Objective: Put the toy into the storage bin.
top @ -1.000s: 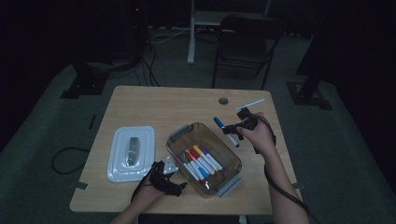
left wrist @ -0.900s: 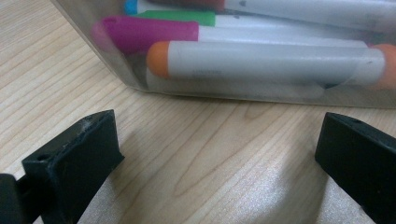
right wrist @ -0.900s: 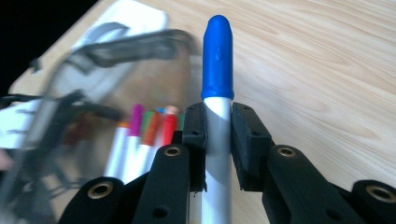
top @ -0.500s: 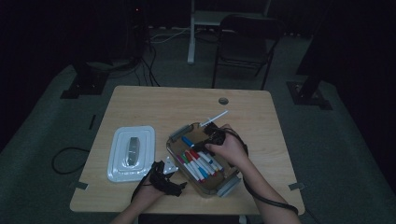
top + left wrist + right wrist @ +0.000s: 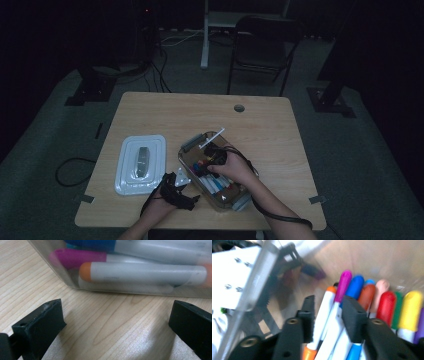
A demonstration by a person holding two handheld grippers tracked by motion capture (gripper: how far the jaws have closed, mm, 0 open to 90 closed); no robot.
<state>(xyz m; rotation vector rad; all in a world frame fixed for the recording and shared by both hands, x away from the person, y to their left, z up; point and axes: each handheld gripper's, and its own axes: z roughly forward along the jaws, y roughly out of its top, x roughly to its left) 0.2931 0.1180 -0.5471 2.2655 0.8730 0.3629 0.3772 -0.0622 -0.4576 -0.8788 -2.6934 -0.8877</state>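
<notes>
Two grippers here: the right gripper (image 5: 212, 154) is down inside the clear plastic marker bin (image 5: 190, 145), and its fingers (image 5: 352, 315) have just been opening, so they now sit a bit apart with the white marker with the orange cap (image 5: 322, 315) loose between them. Left gripper (image 5: 176, 186) sits at the bin's 8 o'clock corner on the wooden counter (image 5: 280, 125), fingers (image 5: 42, 322) wide apart on nothing, with the white rectangular lid (image 5: 141, 162) at 9 o'clock of the bin.
</notes>
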